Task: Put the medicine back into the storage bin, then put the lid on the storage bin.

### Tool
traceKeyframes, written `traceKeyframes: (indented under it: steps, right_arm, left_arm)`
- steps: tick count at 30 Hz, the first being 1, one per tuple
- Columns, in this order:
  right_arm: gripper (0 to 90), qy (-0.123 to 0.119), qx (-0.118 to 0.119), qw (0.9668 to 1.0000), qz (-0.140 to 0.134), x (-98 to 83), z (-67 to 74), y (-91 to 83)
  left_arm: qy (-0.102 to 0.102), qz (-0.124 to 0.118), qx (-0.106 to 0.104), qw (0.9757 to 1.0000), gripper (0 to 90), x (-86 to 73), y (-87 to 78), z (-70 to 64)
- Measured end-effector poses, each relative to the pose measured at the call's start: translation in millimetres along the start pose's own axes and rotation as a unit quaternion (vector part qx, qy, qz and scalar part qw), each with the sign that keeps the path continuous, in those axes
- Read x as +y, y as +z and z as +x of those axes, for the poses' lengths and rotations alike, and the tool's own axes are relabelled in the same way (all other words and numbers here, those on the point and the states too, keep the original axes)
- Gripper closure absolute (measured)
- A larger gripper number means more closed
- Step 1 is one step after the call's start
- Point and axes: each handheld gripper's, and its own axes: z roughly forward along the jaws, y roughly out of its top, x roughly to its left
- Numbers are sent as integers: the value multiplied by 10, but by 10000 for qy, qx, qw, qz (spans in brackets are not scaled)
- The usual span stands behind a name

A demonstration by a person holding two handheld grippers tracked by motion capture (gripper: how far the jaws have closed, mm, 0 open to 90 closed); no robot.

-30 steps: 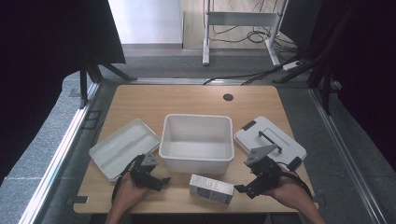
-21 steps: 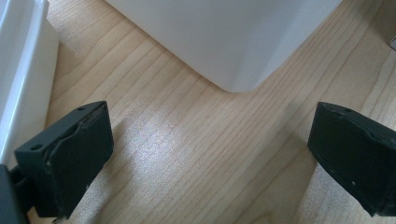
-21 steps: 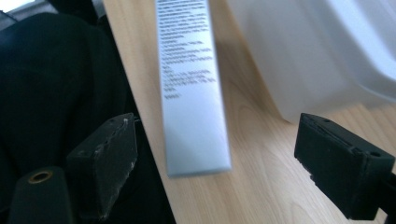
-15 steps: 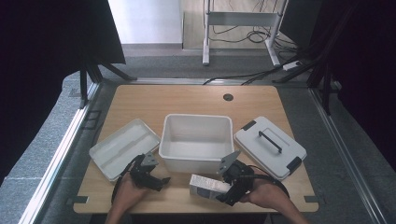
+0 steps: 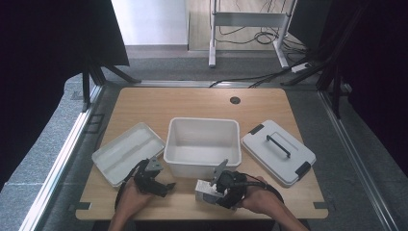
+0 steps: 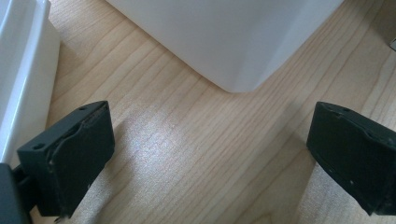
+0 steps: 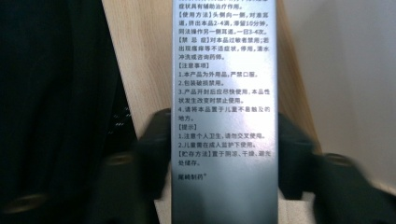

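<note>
gripping silver box [image 7: 224, 112], right tool [image 5: 219, 188] jaws just closing; white bin [image 5: 203, 144] just beside; left tool [image 6: 205, 154] wide.

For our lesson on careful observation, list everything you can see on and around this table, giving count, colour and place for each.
table: one, light wood, centre of the high view
bin: one, white, open and empty, mid-table
tray: one, white, shallow, left of the bin
lid: one, grey-white with a dark handle and clips, right of the bin
box: one, silvery with printed text, at the near edge in front of the bin
cable port: one, black, far side of the table
cables: several, dark, on the floor beyond
left gripper: one, black, fingers open over bare wood
right gripper: one, black, fingers either side of the box, just been closing on it
</note>
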Motion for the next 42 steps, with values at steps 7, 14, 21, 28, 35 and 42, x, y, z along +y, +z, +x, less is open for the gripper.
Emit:
traceKeyframes:
  steps: [7, 14, 21, 28, 35, 42]
  right_arm:
    - [549, -26, -44, 10000, 44, 70, 27, -129]
    - [549, -101, 118, 9999, -21, 155, 6, -374]
    - [550, -129, 201, 9997, -5, 257, -40, -606]
    - [550, -70, 294, 9995, -31, 366, -127, -812]
    - [550, 47, 247, 9996, -128, 446, -224, -1006]
    - [550, 165, 11, 9995, -263, 579, -378, -1277]
  left_arm:
    - [-3, -4, 7, 10000, 13, -1, -1, 1]
    - [-4, -5, 10, 10000, 14, -1, -2, 2]
    - [-8, -11, 13, 10000, 17, -1, -3, 2]
    - [-2, -11, 17, 10000, 19, -2, -4, 4]
    - [-34, -29, 19, 10000, 21, -3, -2, 1]
    - [-43, -39, 22, 10000, 23, -3, -2, 1]
